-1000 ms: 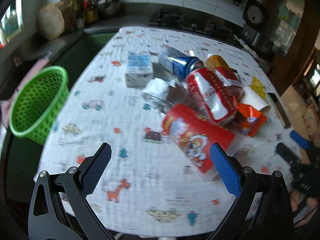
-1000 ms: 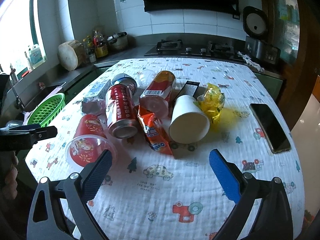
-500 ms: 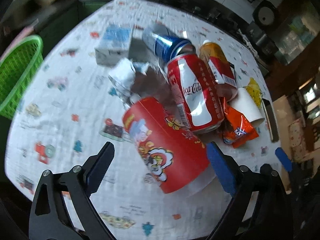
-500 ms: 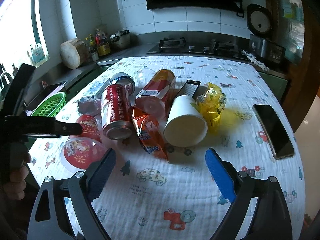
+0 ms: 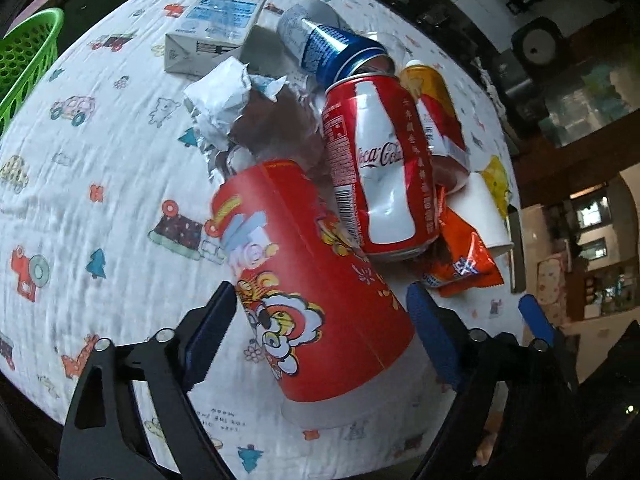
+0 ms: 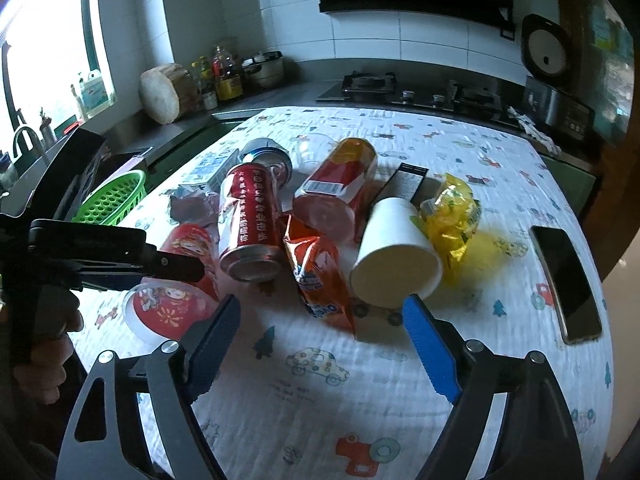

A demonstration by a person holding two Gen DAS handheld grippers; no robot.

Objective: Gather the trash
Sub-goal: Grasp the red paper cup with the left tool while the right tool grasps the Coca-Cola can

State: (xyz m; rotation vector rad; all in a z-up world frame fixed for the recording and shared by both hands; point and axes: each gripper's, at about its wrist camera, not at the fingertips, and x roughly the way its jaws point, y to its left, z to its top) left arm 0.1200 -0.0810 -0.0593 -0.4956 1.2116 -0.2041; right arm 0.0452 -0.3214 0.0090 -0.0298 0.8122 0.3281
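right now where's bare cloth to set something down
Free: the near edge between the right hand-held gripper and the pile; the far end toward the stove. Crowded: the centre, red cup to phone.

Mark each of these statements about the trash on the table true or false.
1. The red paper cup lies between the left tongs' fingers. True.
2. The Coca-Cola can stands upright. False: it lies on its side.
3. The green basket holds the blue can. False: the blue can lies on the table.
4. The phone lies apart from the trash pile. True.
5. The right tongs grip the white paper cup. False: nothing is between their fingers; the white paper cup lies beyond.
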